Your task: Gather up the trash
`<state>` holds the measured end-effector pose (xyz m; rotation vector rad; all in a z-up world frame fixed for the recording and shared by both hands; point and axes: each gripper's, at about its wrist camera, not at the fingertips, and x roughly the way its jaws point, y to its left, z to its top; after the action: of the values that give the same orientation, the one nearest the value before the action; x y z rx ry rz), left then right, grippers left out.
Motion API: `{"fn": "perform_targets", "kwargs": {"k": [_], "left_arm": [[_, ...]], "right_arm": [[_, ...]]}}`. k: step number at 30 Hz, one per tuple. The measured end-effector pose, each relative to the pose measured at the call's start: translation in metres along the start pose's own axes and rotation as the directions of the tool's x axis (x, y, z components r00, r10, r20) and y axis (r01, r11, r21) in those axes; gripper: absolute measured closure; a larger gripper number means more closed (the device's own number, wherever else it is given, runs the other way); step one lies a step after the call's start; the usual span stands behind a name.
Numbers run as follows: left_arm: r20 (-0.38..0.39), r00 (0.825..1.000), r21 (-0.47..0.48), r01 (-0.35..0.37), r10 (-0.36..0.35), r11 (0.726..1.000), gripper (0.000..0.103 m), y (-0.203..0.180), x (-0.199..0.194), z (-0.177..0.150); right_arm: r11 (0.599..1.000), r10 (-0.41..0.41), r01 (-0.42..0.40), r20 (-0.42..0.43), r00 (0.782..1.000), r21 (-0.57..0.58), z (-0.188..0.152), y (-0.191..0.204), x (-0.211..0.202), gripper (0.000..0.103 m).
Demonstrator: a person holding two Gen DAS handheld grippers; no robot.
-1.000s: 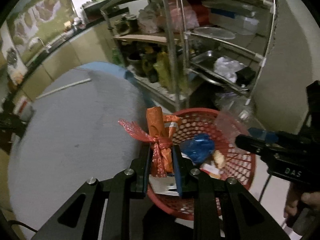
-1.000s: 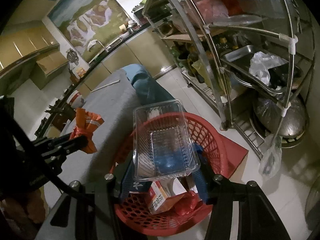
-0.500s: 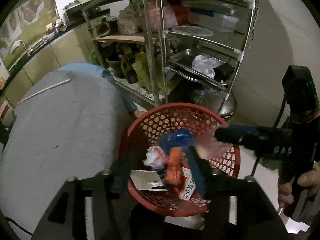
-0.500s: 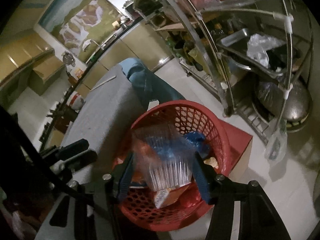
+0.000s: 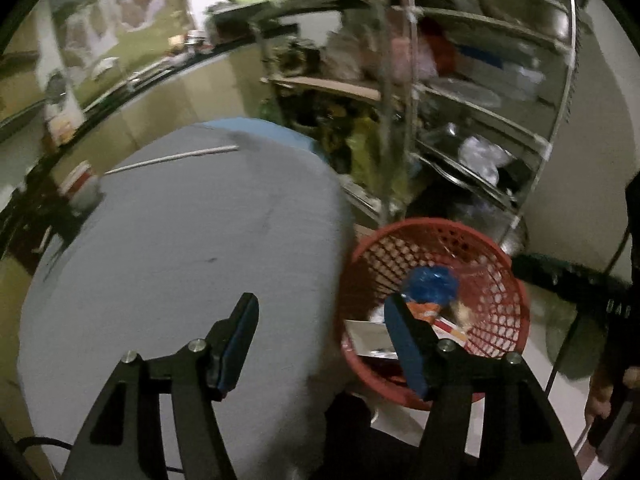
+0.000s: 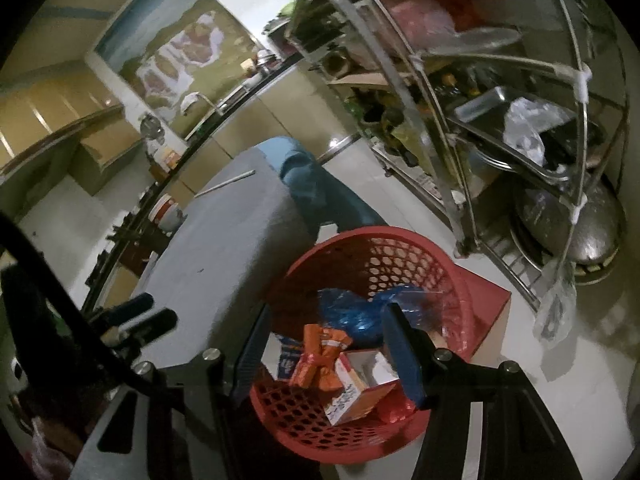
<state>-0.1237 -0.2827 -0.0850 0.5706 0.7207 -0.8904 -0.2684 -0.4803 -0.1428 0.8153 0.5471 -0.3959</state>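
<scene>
Red mesh basket sits on the floor just beside the round gray desk, holding the trash: an orange wrapper on top, a crumpled blue plastic bag behind it, an open white and orange carton with dark writing too small to read, and a clear plastic container that is hard to make out against the mesh. Lower trash is buried; the basket's near rim is cut off by the tongs in both views.

Left tongs are empty, jaws apart and just been opening, 1 pad over the desk and 1 over the basket edge. Right tongs are moderately apart over the basket with nothing pinched; jaws have just been widening.

A white straw lies on the desk's far side. A metal rack stands behind the basket, its shelf contents blurred apart from a white bag and steel trays. In the left view the right tongs' body at the right edge carries pale letters, unreadable from blur, and a person's hand is cut off by the frame.
</scene>
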Motion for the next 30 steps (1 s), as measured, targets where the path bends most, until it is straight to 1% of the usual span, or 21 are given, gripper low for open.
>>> {"fn": "perform_targets", "kwargs": {"k": [1,2,5,10,13,14,16,21,23,26,30], "left_arm": [[0.009,1.0,-0.011,-0.009,0.009,1.0,0.032,0.004,-0.005,-0.001],[0.023,0.999,-0.026,-0.023,0.024,0.999,0.028,0.009,-0.013,-0.002],[0.062,0.996,-0.057,-0.057,0.06,0.997,0.027,0.019,-0.031,-0.005],[0.117,0.984,-0.096,-0.123,0.134,0.988,0.027,0.034,-0.063,-0.012],[0.138,0.974,-0.125,-0.164,0.181,0.978,0.02,0.044,-0.081,-0.018],[0.146,0.969,-0.135,-0.178,0.198,0.975,0.018,0.046,-0.087,-0.02],[0.16,0.958,-0.16,-0.211,0.236,0.964,0.017,0.054,-0.099,-0.026],[0.149,0.935,-0.231,-0.284,0.323,0.93,0.017,0.073,-0.12,-0.039],[0.142,0.92,-0.255,-0.323,0.365,0.912,0.017,0.081,-0.128,-0.044],[0.136,0.903,-0.284,-0.359,0.408,0.889,0.017,0.088,-0.139,-0.051],[0.136,0.87,-0.328,-0.413,0.475,0.85,0.017,0.098,-0.157,-0.061]], "right_arm": [[1.0,0.001,-0.001,0.0,1.0,-0.017,-0.001,0.006,0.0,0.042],[0.999,0.001,-0.001,0.0,1.0,-0.032,-0.002,0.012,-0.001,0.042],[0.997,0.001,-0.001,0.006,1.0,-0.072,-0.003,0.027,-0.006,0.042],[0.991,-0.007,0.012,0.038,0.999,-0.135,-0.007,0.053,-0.022,0.042],[0.985,-0.006,0.017,0.063,0.998,-0.172,-0.012,0.07,-0.032,0.041],[0.983,-0.001,0.013,0.069,0.998,-0.182,-0.014,0.077,-0.035,0.041],[0.981,0.011,0.004,0.075,0.997,-0.196,-0.018,0.088,-0.038,0.041],[0.968,0.031,-0.007,0.092,0.995,-0.251,-0.028,0.114,-0.045,0.037],[0.961,0.046,-0.016,0.101,0.994,-0.277,-0.033,0.127,-0.049,0.036],[0.948,0.056,-0.018,0.108,0.993,-0.318,-0.039,0.142,-0.053,0.035],[0.931,0.077,-0.034,0.105,0.992,-0.364,-0.048,0.161,-0.06,0.035]]}}
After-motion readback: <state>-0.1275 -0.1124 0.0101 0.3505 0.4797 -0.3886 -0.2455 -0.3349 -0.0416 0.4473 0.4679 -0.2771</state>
